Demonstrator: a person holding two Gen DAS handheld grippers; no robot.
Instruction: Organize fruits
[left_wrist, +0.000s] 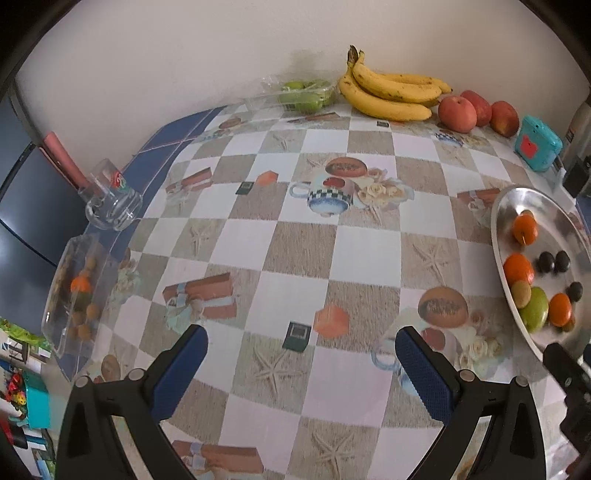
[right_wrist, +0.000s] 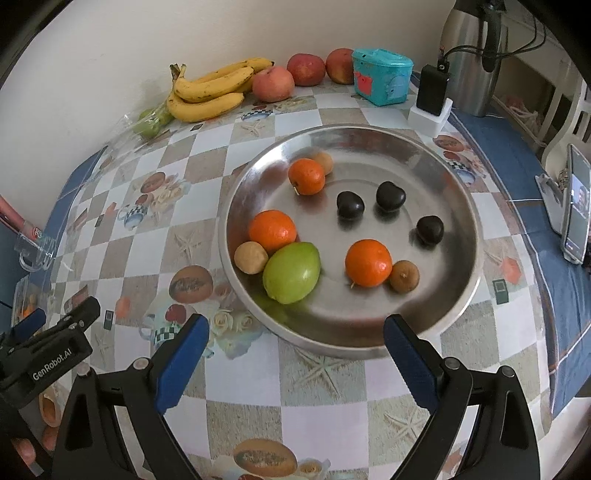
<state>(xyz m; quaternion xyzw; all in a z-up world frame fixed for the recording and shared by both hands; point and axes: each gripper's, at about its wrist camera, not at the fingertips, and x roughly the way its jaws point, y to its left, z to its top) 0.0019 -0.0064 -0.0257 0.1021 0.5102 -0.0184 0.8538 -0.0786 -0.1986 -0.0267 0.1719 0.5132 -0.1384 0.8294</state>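
Two grippers, left gripper (left_wrist: 301, 350) and right gripper (right_wrist: 295, 341), jaws released, empty, right one near metal tray (right_wrist: 461, 295) rim, bananas (right_wrist: 210, 94) far by wall.

Home dining/kitchen corner: table (right_wrist: 258, 373) covered with a printed checkered oilcloth, bananas (right_wrist: 210, 92) and apples (right_wrist: 273, 84) against a plain wall, steel thermos (right_wrist: 469, 55), glass mug (left_wrist: 110, 199), phone on a stand (right_wrist: 576, 206), chair back at right.
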